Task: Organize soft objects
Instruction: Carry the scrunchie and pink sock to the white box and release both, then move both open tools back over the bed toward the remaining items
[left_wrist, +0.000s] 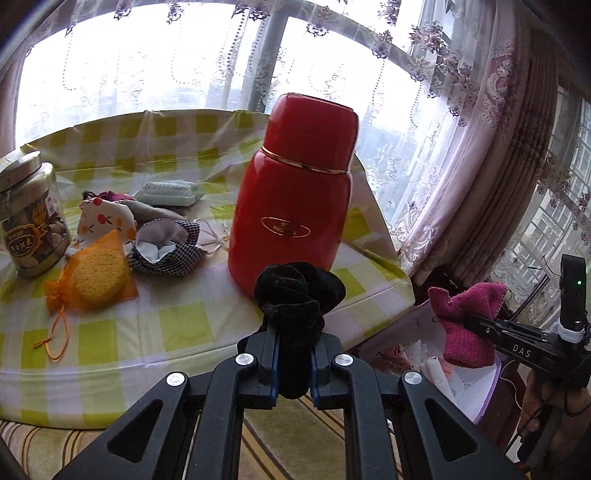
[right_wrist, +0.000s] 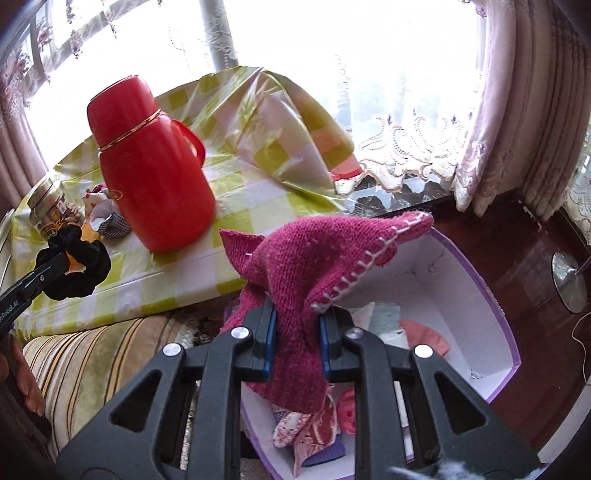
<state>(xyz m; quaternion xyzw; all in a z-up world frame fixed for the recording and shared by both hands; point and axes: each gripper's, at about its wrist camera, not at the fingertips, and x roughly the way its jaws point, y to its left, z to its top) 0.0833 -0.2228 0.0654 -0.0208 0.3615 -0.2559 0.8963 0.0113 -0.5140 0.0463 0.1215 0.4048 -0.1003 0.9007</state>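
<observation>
My left gripper (left_wrist: 293, 360) is shut on a black velvet scrunchie (left_wrist: 299, 291), held just off the near edge of the table in front of the red flask (left_wrist: 295, 192). It also shows in the right wrist view (right_wrist: 79, 267). My right gripper (right_wrist: 295, 336) is shut on a magenta knitted cloth (right_wrist: 317, 254) with white stitching, held above the white box with a purple rim (right_wrist: 476, 280). The cloth also shows in the left wrist view (left_wrist: 467, 317). The box holds several small fabric pieces (right_wrist: 314, 428).
On the green-checked tablecloth (left_wrist: 177, 325) lie an orange mesh bag with a yellow sponge (left_wrist: 98, 273), a checked pouch (left_wrist: 166, 247), a fruit-print pouch (left_wrist: 105, 219), a tissue pack (left_wrist: 170, 192) and a jar (left_wrist: 31, 214). Curtains (left_wrist: 480, 166) hang behind. A striped cushion (right_wrist: 92, 354) lies below the table.
</observation>
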